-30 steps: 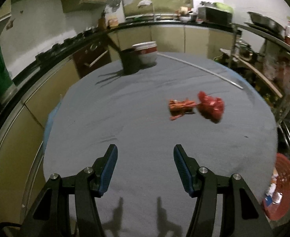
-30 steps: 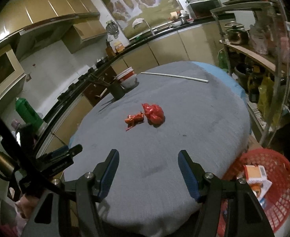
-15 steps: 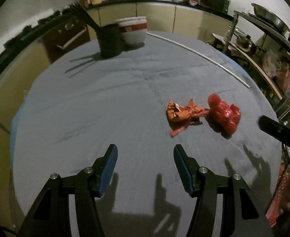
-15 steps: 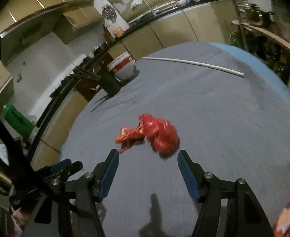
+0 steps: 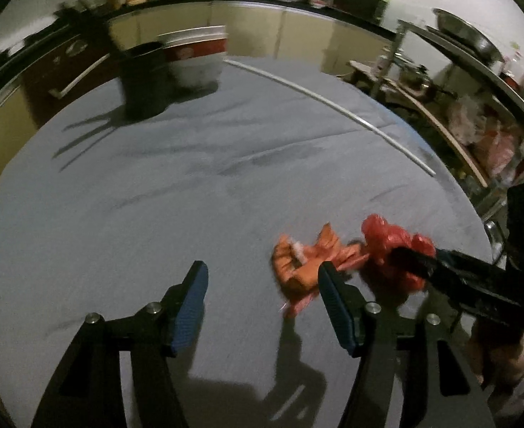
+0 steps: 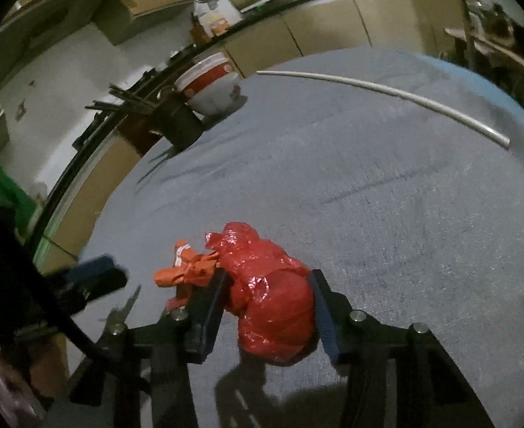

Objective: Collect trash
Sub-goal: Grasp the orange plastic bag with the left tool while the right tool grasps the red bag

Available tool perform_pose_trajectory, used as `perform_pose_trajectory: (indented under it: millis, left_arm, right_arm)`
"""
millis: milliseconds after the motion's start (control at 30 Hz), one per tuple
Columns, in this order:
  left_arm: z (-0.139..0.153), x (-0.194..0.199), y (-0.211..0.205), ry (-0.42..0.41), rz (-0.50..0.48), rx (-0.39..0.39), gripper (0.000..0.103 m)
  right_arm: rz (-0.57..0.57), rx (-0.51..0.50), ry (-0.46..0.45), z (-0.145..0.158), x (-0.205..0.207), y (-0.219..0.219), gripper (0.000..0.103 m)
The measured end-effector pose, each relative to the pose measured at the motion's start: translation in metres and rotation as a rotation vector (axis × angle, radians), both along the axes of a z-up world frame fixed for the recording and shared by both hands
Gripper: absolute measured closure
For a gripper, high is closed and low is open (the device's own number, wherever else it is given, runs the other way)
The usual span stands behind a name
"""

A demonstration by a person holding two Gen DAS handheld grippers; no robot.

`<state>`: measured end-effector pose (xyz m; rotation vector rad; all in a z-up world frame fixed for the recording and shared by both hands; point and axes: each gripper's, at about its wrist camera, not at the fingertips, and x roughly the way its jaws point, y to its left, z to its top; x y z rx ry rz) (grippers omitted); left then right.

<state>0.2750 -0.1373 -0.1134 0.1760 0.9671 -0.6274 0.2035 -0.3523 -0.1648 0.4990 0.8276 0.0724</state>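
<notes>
A crumpled red plastic bag (image 6: 272, 285) lies on the grey round table (image 6: 386, 185). My right gripper (image 6: 267, 287) has its jaws around the bag, both pads touching its sides. An orange wrapper (image 6: 187, 271) lies just left of the bag. In the left wrist view the orange wrapper (image 5: 304, 260) sits just ahead of my left gripper's right finger, with the red bag (image 5: 390, 246) beyond it. My left gripper (image 5: 262, 285) is open and empty above the table. The right gripper's fingers (image 5: 415, 260) show reaching onto the bag.
A black utensil holder (image 5: 144, 78) and a red-and-white bowl (image 5: 197, 57) stand at the table's far side. A long white rod (image 5: 333, 107) lies across the far right. Metal shelves (image 5: 476, 89) stand to the right, and kitchen cabinets (image 6: 119, 164) beyond the table.
Both grippers have moved forward toward the trash. My right gripper has come down around the red bag and narrowed onto it. My left gripper now sits just beside the orange wrapper.
</notes>
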Motion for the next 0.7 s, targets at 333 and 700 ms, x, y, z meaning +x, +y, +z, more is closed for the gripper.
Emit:
perform_pose_trajectory:
  millis: [333,700]
  left_arm:
    - [-0.019,0.017,-0.061,0.004,-0.316,0.06,0.029]
    - [-0.034,0.001,-0.061,0.018,-0.384,0.142,0.056]
  right_arm:
    - [-0.104,0.077,-0.058,0.011,-0.062,-0.039,0.055]
    - [-0.161,0.131,-0.08,0.011,-0.102,-0.049,0.055]
